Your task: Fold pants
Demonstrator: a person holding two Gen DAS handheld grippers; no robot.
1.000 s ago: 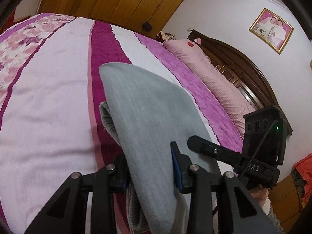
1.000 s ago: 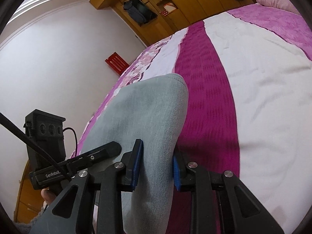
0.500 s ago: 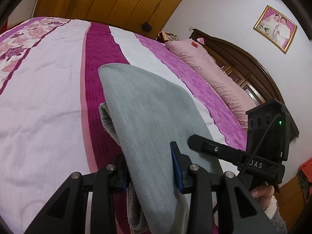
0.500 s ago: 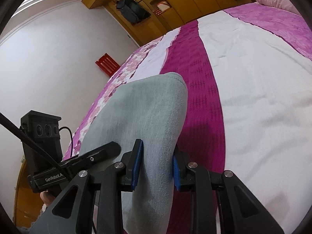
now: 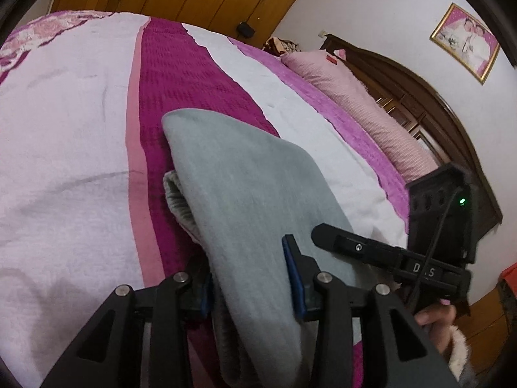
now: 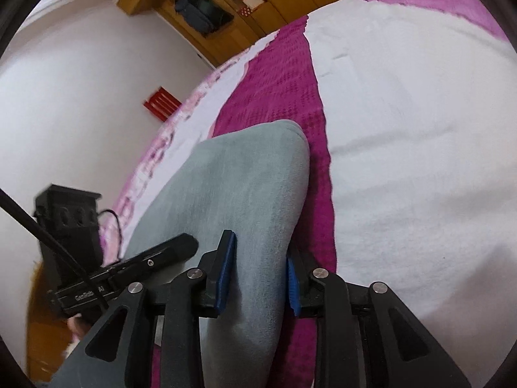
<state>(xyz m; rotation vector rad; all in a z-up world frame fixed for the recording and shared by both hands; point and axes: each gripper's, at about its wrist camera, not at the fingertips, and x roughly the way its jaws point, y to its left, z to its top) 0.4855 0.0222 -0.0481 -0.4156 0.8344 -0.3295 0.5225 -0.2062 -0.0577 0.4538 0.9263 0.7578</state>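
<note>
I have the grey pants, already folded into a thick bundle, carried between both claws over the bed. My left claw has the bundle between its blue pads; the jaws are easing apart at this moment, and the cloth fills the gap so fully that I judge the pads are pressing on it, though the left pad is half buried in fabric. Just left of that claw a ribbed inner layer of the pants peeks out under the smooth outer fold. My right claw is clamped on the other side of the same bundle, the cloth squeezed between its pads and bulging ahead of the tips in a rounded end.

I hold it at two points so the stacked layers do not slide apart or sag in the middle; one claw alone would let the far half droop open. Both claws tilt downward, with the magenta stripe of the bedspread directly ahead of and below them, so I judge the bundle is on its way to being laid down there. The pink pillow and headboard lie well to the right of the left claw. The fold looks nearly finished; what remains is to set it flat and let go without dragging the top layer
</note>
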